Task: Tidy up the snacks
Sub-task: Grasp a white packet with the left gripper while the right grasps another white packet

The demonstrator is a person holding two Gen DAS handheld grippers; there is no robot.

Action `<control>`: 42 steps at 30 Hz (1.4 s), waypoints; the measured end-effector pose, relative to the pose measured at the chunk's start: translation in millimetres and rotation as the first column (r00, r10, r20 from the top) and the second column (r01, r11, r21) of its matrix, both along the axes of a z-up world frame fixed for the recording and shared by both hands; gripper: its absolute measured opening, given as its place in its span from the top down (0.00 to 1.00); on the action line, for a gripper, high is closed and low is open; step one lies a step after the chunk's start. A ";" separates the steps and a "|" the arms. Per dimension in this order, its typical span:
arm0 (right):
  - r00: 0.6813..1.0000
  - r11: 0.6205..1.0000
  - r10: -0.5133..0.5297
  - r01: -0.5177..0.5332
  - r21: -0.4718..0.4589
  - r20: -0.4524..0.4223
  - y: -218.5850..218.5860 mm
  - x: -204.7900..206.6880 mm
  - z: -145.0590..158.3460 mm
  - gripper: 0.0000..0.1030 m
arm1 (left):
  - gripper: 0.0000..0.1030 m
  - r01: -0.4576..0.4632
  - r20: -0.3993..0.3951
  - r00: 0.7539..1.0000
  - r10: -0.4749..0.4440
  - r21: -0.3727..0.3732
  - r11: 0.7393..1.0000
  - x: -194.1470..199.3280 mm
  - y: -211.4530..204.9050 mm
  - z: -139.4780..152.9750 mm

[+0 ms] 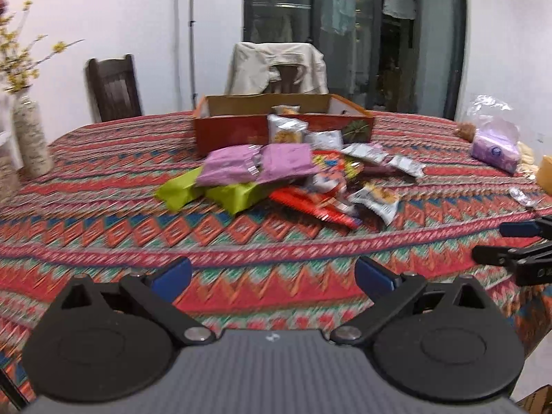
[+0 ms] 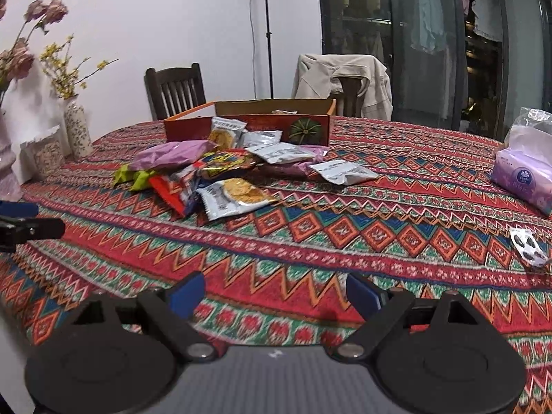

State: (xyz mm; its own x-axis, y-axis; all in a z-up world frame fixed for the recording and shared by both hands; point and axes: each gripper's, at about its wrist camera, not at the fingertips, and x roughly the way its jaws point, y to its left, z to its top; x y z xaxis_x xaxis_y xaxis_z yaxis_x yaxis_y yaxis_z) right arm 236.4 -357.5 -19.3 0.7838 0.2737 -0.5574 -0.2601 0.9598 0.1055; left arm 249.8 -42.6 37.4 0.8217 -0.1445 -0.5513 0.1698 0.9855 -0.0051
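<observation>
bench under patterned cloth, wide and mostly bare near the camera. red box at the far middle, open top; one or two packets seem to lie inside, contents hard to read. snack pile heaped just in front of box, touching its wall: purple, green, red, silver packs. judged barely begun; nearly all snacks left to sort. left gripper and right gripper both near edge, well apart from pile, fingers spread wide, grasping nothing.
</observation>
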 end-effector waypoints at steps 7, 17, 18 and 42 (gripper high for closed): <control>0.999 1.000 -0.027 0.026 -0.005 -0.022 -9.9 41.6 -3.3 0.14 | 0.00 0.178 0.029 0.984 -0.177 -0.022 0.984 67.0 -45.3 11.5; 0.988 0.939 -0.136 0.152 0.308 -0.074 -61.2 138.9 2.0 0.16 | 0.06 0.316 -0.076 0.945 -0.318 -0.033 0.948 227.3 -124.0 0.7; 0.985 0.932 -0.146 0.169 0.322 -0.093 -62.9 150.3 0.5 0.20 | 0.10 0.311 -0.096 0.945 -0.313 -0.033 0.950 237.3 -128.9 -4.6; 0.980 0.982 -0.176 0.168 -0.085 -0.089 -14.6 213.9 -17.1 0.61 | 0.94 0.348 0.014 0.937 -0.348 -0.093 0.933 183.6 -86.7 17.4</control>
State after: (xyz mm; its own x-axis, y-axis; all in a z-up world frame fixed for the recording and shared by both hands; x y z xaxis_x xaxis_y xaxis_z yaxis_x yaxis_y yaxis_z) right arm 450.3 -372.1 -36.4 0.7576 0.0925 -0.6462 -0.0825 0.9955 0.0458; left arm 433.4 -129.2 54.8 0.7093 -0.4719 -0.5237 0.5021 0.8596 -0.0945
